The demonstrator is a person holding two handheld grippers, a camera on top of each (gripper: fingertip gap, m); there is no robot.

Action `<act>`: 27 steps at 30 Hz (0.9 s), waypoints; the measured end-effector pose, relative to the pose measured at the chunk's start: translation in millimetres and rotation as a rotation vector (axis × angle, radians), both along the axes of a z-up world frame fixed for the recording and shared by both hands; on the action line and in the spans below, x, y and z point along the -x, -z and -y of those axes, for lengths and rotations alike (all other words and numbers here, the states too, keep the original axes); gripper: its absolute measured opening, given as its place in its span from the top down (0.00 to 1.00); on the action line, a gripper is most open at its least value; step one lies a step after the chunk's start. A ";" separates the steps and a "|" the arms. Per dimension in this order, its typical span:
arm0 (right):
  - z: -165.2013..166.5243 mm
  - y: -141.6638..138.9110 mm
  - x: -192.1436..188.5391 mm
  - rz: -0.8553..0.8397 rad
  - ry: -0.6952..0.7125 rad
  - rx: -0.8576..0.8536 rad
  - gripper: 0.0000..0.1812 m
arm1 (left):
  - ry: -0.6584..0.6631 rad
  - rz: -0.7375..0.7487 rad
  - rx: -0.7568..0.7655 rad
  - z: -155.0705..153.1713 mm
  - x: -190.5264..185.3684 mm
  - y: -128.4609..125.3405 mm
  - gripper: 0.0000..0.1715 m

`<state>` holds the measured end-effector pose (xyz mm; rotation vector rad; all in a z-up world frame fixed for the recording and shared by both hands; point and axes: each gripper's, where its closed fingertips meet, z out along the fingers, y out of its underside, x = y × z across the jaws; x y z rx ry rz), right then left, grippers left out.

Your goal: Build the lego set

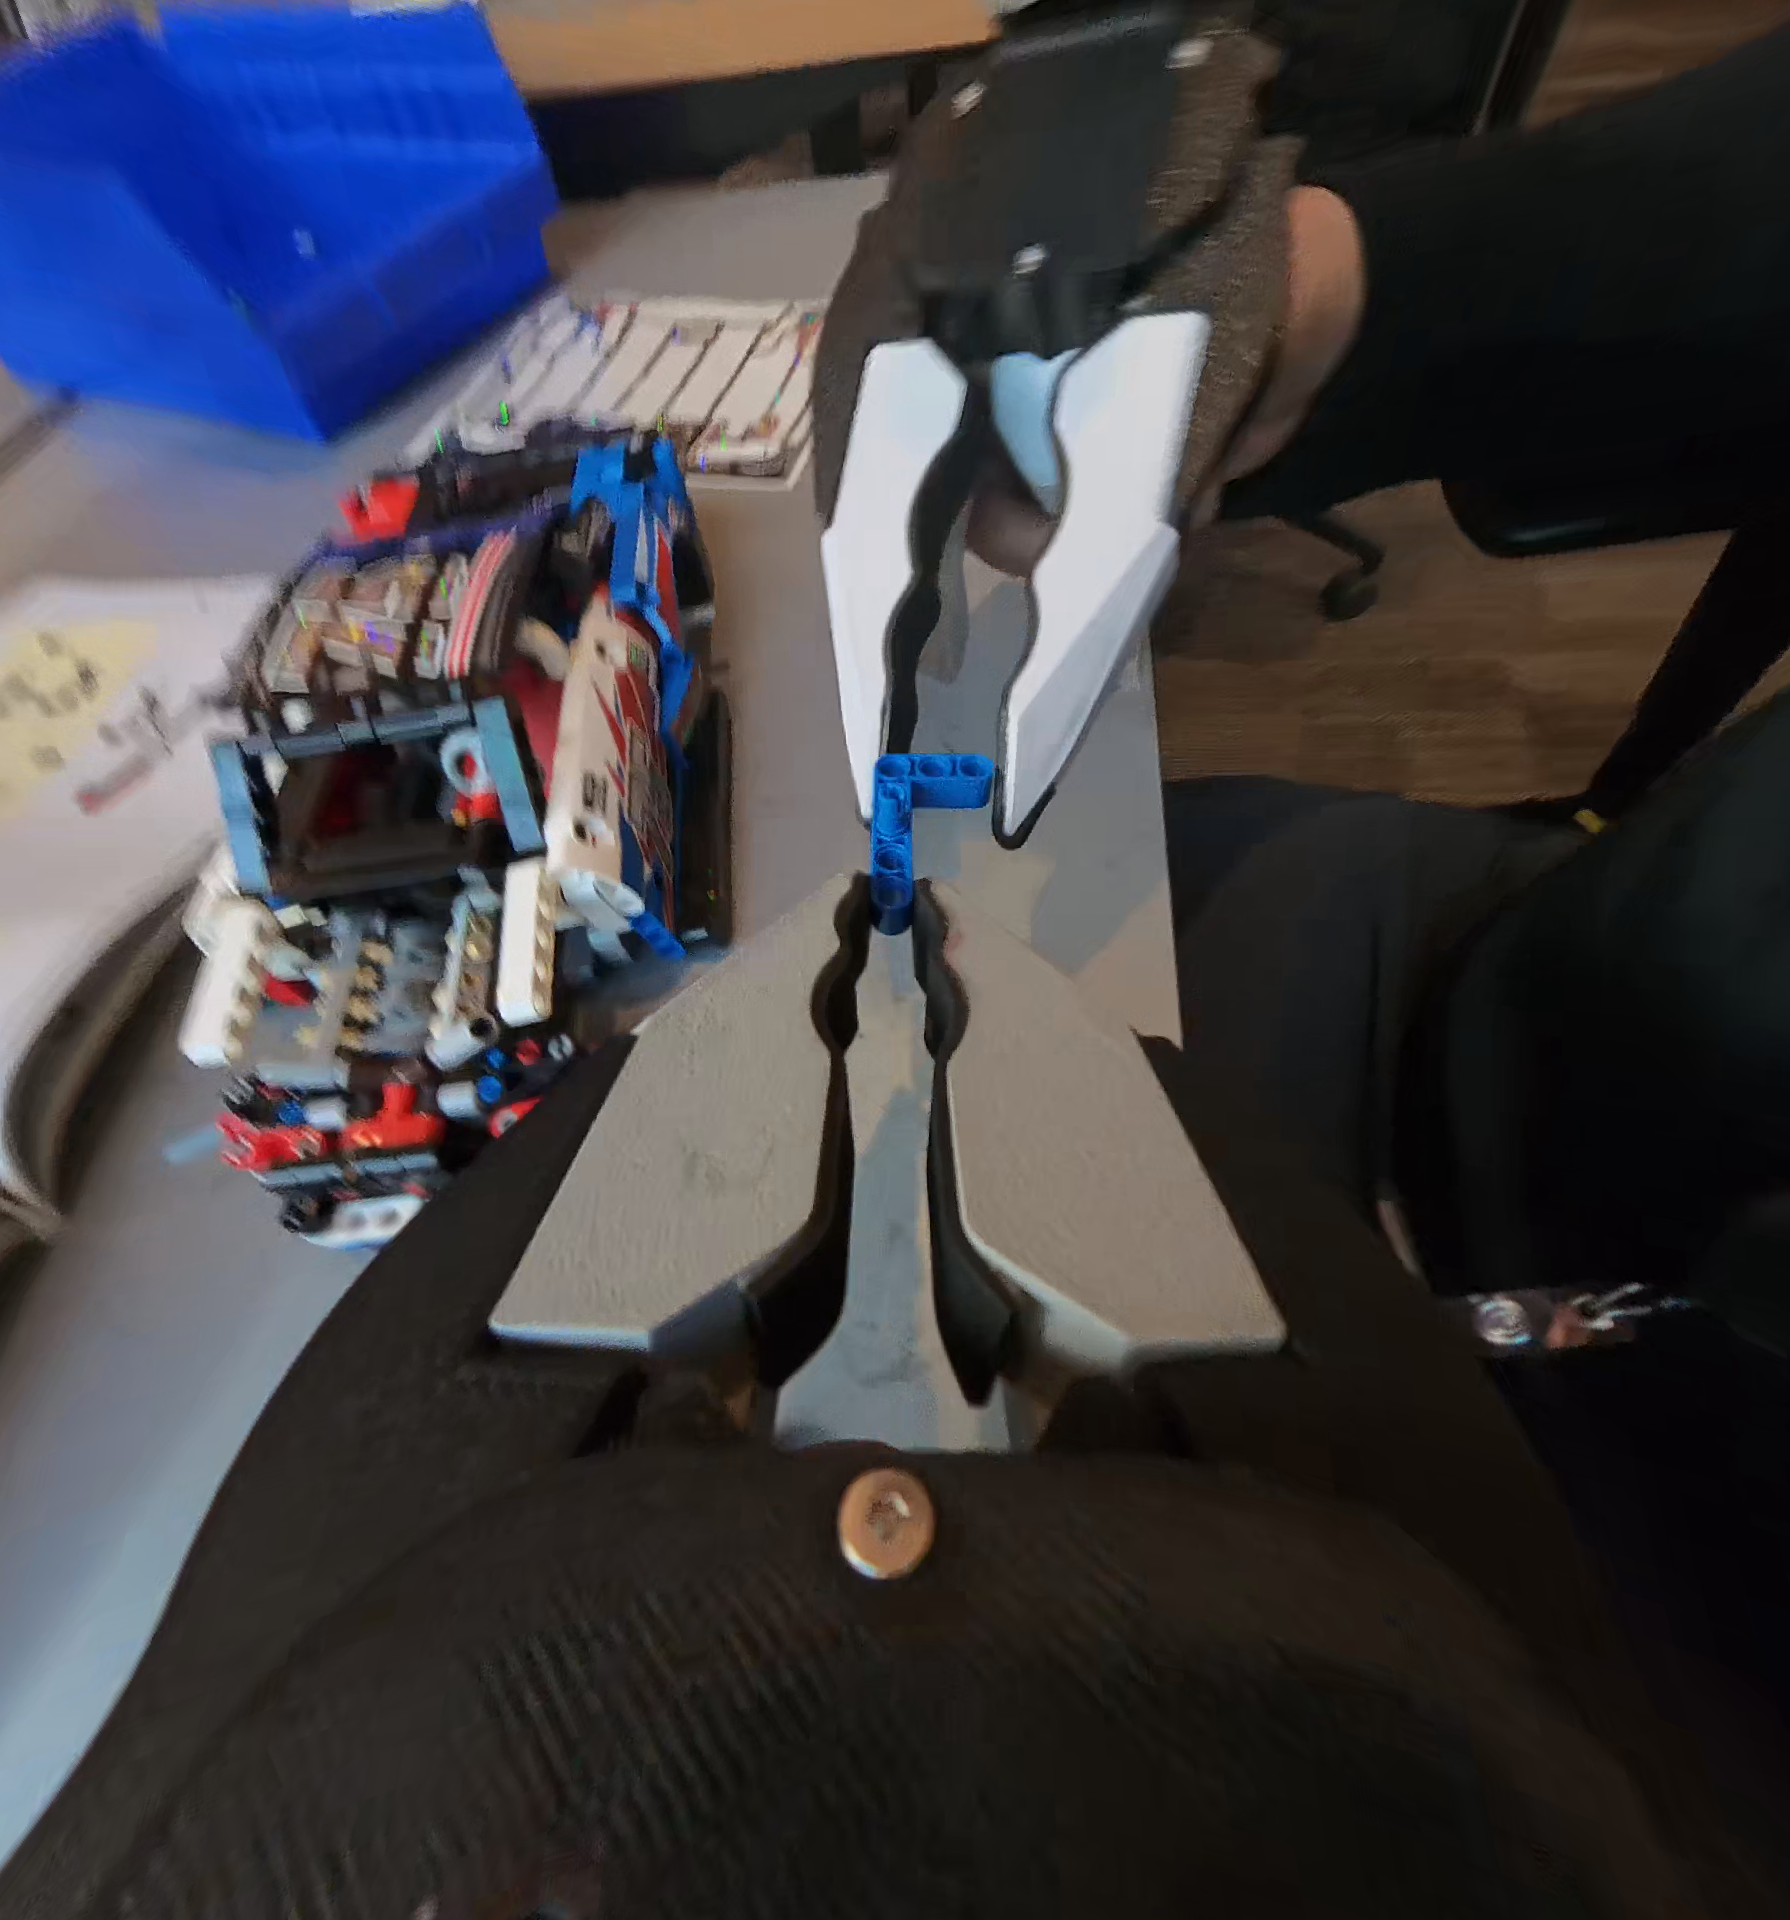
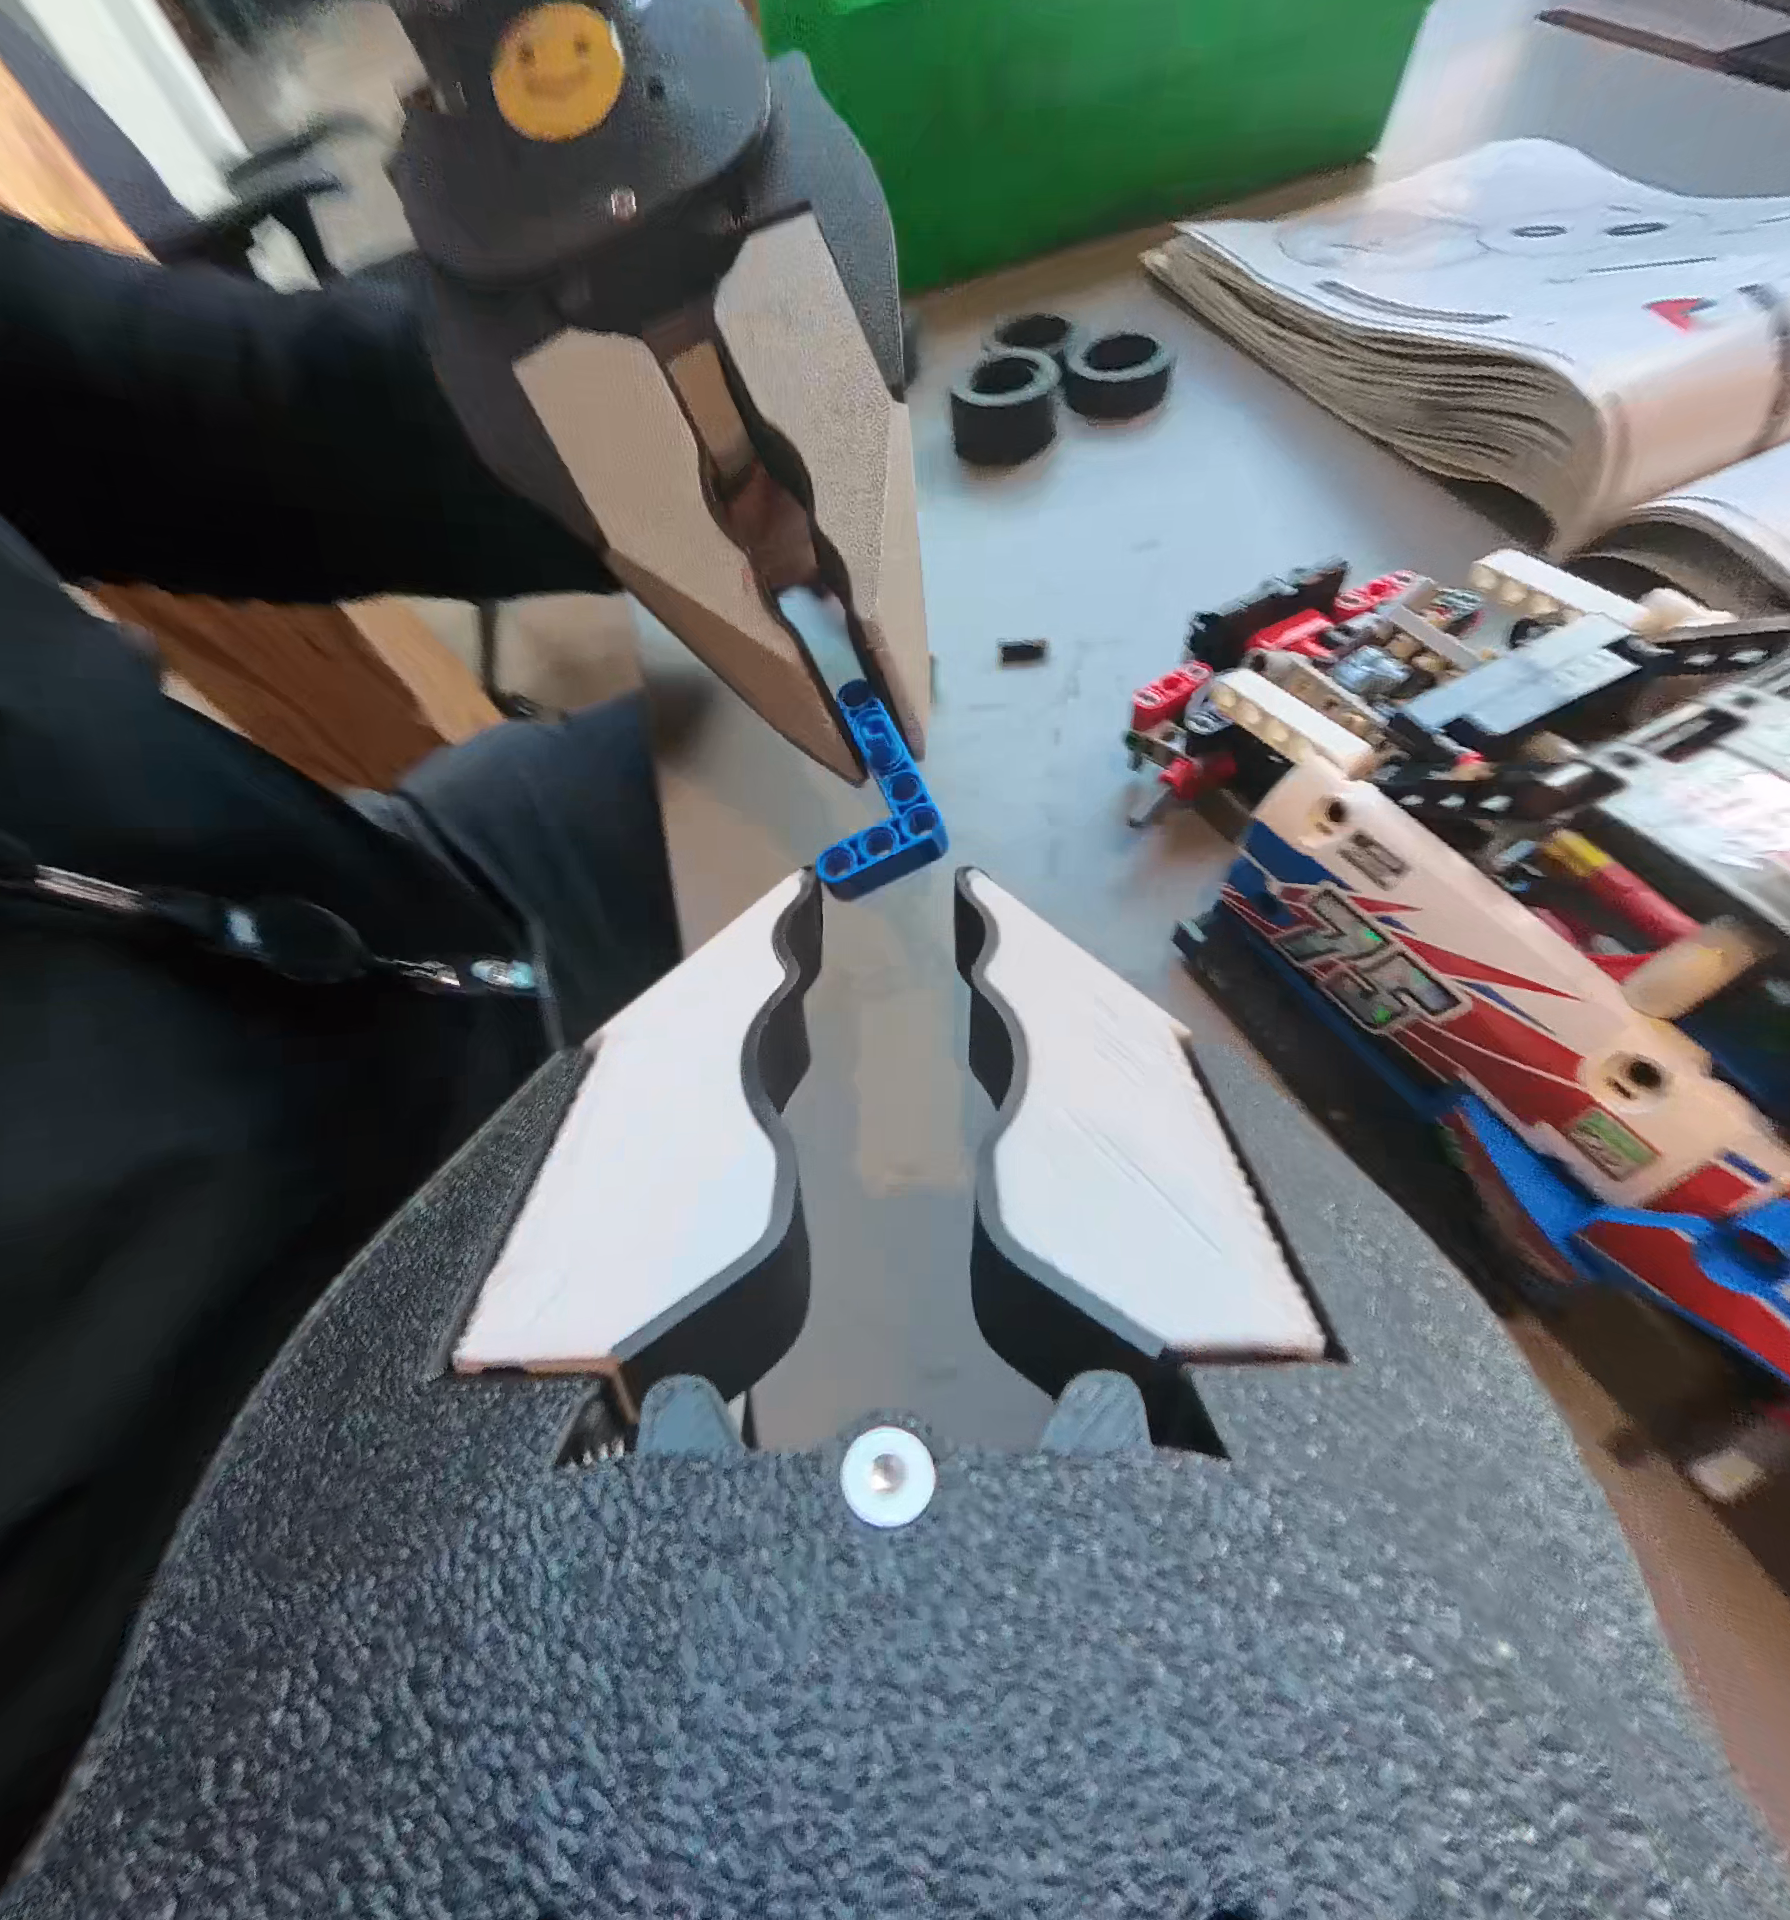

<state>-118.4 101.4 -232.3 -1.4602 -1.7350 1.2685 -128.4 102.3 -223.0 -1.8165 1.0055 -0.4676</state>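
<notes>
The left gripper [image 1: 889, 902] has its fingers squeezed tight on one end of a blue L-shaped lego piece [image 1: 903, 821]; the piece's other end sits between the tips of the right gripper [image 2: 886, 883], whose fingers are apart and not pinching it; the half-built lego car [image 2: 1556, 935] rests on the grey counter [image 2: 1057, 623] beside both grippers.

Our left gripper [image 1: 888, 899] has pale grey, wedge-shaped fingers [image 1: 725, 1122] with wavy black inner pads, a ribbed black body and a brass-coloured screw [image 1: 886, 1523]. Our right gripper [image 2: 889, 883] has white fingers [image 2: 652, 1164], a pebbled black body and a white-ringed screw [image 2: 887, 1475]. We wear black sleeves [image 2: 195, 436].
</notes>
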 end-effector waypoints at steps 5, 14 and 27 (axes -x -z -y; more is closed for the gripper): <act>16.5 -12.2 -1.3 -0.041 -0.100 0.096 0.92 | 0.070 -0.164 -0.298 6.8 -2.6 -15.5 0.97; 3.8 -18.4 5.1 -0.132 -0.037 -0.347 0.94 | 0.044 -0.301 -0.318 6.9 8.0 -9.1 0.95; 3.0 -12.3 10.6 -0.262 -0.140 -1.550 0.96 | 0.080 -0.217 -0.001 10.9 27.0 7.5 0.87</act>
